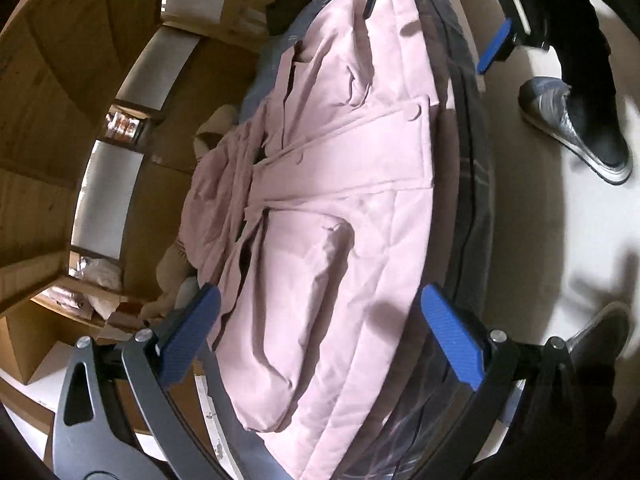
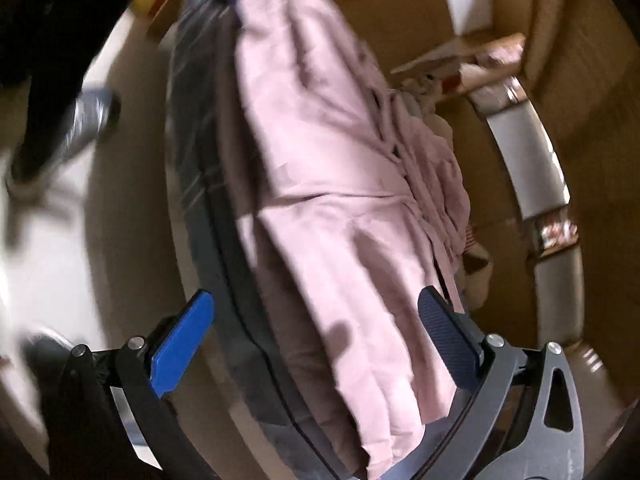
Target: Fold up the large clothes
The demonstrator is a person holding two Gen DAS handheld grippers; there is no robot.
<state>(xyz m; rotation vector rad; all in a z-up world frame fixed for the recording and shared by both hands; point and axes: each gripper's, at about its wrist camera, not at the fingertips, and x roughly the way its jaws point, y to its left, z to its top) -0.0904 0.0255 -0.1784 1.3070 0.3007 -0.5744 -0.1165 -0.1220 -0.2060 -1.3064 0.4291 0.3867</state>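
A large pale pink quilted coat lies spread on a dark plaid-covered bed, its hood bunched at the left. My left gripper is open above the coat's near end, touching nothing. The right gripper shows at the top of the left wrist view, open over the coat's far end. In the right wrist view, blurred by motion, the coat lies lengthwise on the bed, and my right gripper hangs open above it, empty.
Cardboard boxes and white shelving stand along the far side of the bed. The person's feet in grey shoes stand on the pale floor beside the bed. Boxes with clutter show in the right wrist view.
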